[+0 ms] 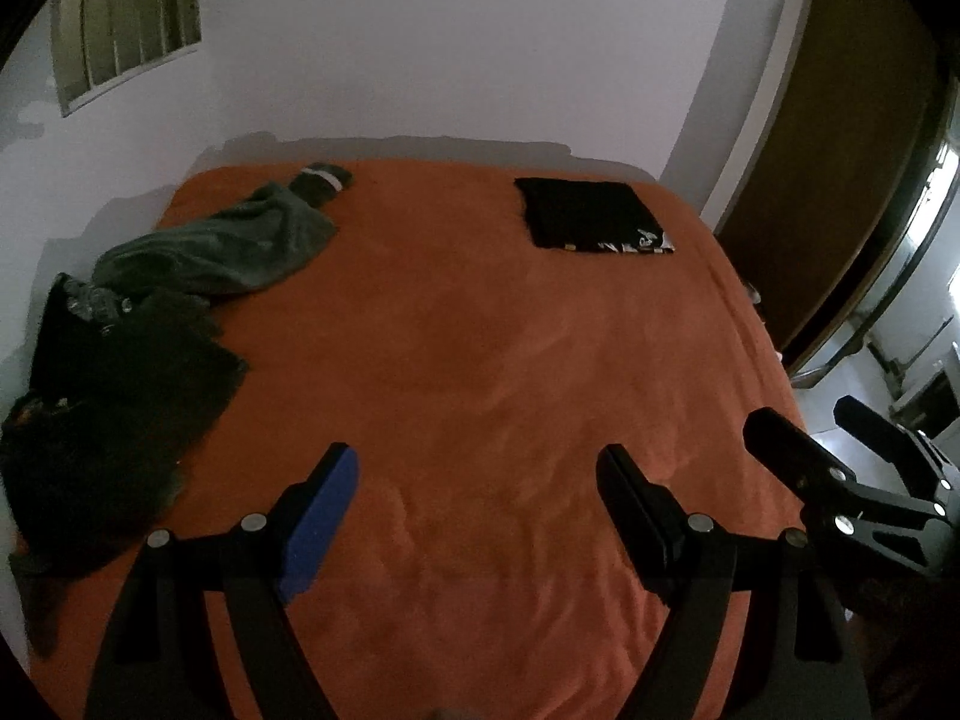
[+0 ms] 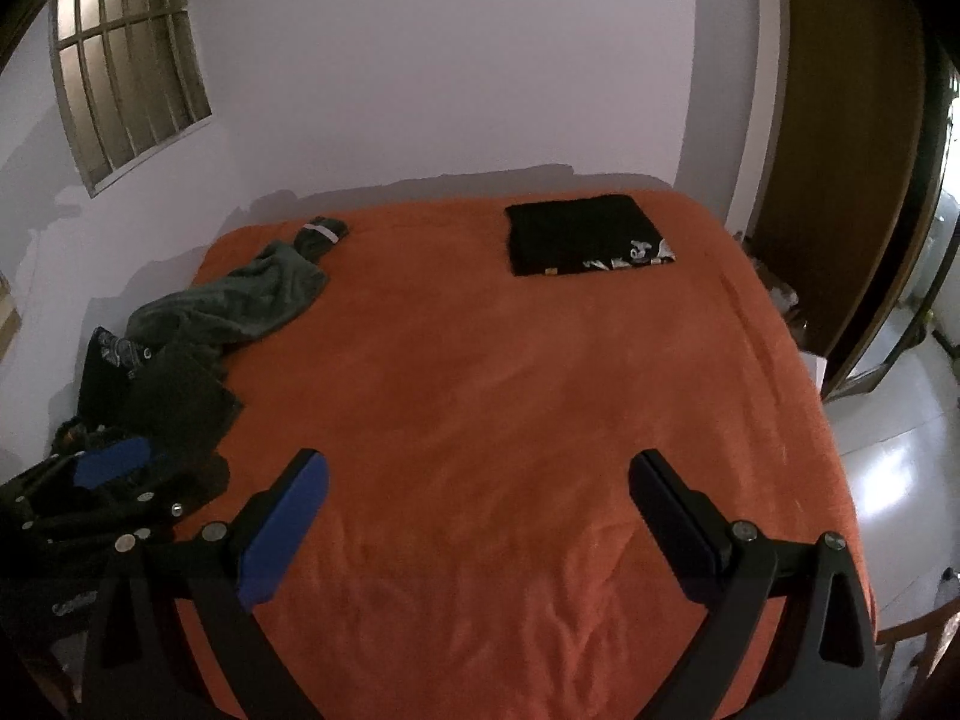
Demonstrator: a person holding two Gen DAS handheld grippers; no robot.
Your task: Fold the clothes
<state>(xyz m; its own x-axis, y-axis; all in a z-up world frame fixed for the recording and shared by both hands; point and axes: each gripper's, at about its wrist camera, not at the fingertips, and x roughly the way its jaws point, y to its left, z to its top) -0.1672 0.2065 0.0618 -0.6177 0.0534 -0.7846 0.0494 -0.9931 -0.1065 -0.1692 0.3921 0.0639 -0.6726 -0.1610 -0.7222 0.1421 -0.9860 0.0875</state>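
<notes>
The big orange bed [image 1: 480, 360] is holding a messy pile of dark clothes [image 1: 120, 396] at its left edge, with a neat black folded shirt [image 1: 591, 213] at its far side. Both the left tool [image 1: 477, 480] and the right tool [image 2: 477, 486] are gaping apart, gripping nothing. Grabbing two tangled pieces together could be spoiling the fold.

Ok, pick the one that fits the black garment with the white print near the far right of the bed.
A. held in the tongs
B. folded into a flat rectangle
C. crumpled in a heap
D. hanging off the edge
B: the black garment lies as a neat flat rectangle on the orange bedspread, apart from the unfolded pile at the left and clear of both tongs.
</notes>
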